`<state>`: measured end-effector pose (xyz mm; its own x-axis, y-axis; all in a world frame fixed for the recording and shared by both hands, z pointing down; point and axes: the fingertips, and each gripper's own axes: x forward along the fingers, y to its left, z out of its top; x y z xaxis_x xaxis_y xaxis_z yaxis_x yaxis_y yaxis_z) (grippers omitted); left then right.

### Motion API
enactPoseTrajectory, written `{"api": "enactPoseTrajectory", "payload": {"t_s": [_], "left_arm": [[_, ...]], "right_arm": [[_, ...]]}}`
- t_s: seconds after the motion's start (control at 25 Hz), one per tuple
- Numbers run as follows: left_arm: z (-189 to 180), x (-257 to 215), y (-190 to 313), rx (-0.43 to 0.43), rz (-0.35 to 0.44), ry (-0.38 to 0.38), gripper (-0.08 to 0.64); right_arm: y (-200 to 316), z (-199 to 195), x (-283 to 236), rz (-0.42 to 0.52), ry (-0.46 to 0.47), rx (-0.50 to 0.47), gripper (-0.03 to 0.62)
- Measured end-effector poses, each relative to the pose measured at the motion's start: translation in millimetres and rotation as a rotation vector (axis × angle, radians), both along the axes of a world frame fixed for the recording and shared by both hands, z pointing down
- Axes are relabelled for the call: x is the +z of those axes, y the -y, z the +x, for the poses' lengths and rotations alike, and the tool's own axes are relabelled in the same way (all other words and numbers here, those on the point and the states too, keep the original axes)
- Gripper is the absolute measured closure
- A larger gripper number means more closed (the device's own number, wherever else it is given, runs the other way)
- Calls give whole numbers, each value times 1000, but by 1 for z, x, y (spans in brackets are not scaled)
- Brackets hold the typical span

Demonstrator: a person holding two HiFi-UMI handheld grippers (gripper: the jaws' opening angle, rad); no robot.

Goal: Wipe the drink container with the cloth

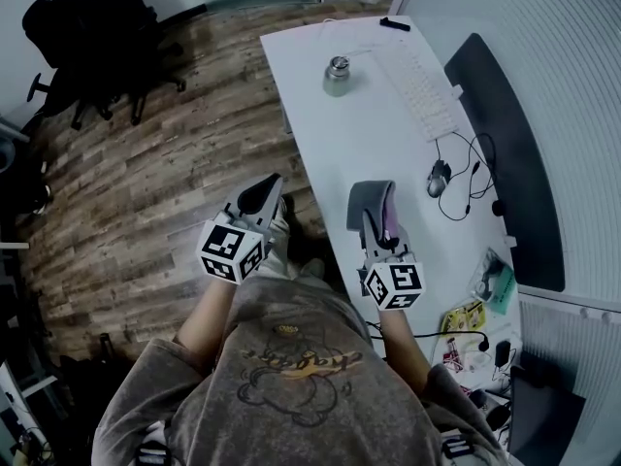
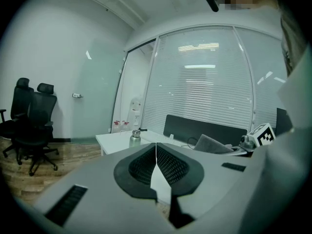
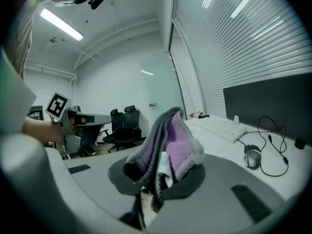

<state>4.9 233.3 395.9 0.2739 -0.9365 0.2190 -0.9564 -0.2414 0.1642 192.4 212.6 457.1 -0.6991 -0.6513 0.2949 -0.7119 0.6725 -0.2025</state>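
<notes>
The work surface is a long white desk (image 1: 320, 153) standing on a wood-plank floor (image 1: 146, 192). The drink container (image 1: 337, 76), a metal flask with a screw cap, stands upright on the far part of the desk, near the desk's left edge and well apart from both grippers. A white keyboard (image 1: 422, 90) lies on the desk to the right of the flask, and a wired mouse (image 1: 439, 178) lies nearer along the desk's right side with its cable looped beside it. A dark partition panel (image 1: 505, 144) runs along the desk's right edge, with a wall of window blinds (image 2: 209, 82) behind it. Black office chairs (image 1: 92, 47) stand on the floor well to the left of the desk. The left gripper (image 2: 156, 155) is held off the desk's left edge, over the floor; its jaws are together with nothing between them. The right gripper (image 3: 156, 174) is held over the near end of the desk, its jaws clamped on the grey and purple cloth (image 3: 170, 140), which drapes over the jaw tips.
</notes>
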Motion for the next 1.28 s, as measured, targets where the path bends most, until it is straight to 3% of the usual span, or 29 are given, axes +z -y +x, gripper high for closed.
{"api": "enactPoseTrajectory", "payload": {"t_s": [0.56, 0.92, 1.28], "left_arm": [[-59, 5, 111, 119, -12, -14, 538], [-83, -9, 196, 276, 16, -5, 538], [-96, -3, 246, 400, 4, -25, 538]], "right_arm": [[83, -55, 6, -24, -47, 82, 540], [155, -88, -10, 10, -82, 173, 538], [206, -94, -21, 37, -127, 273, 538]]}}
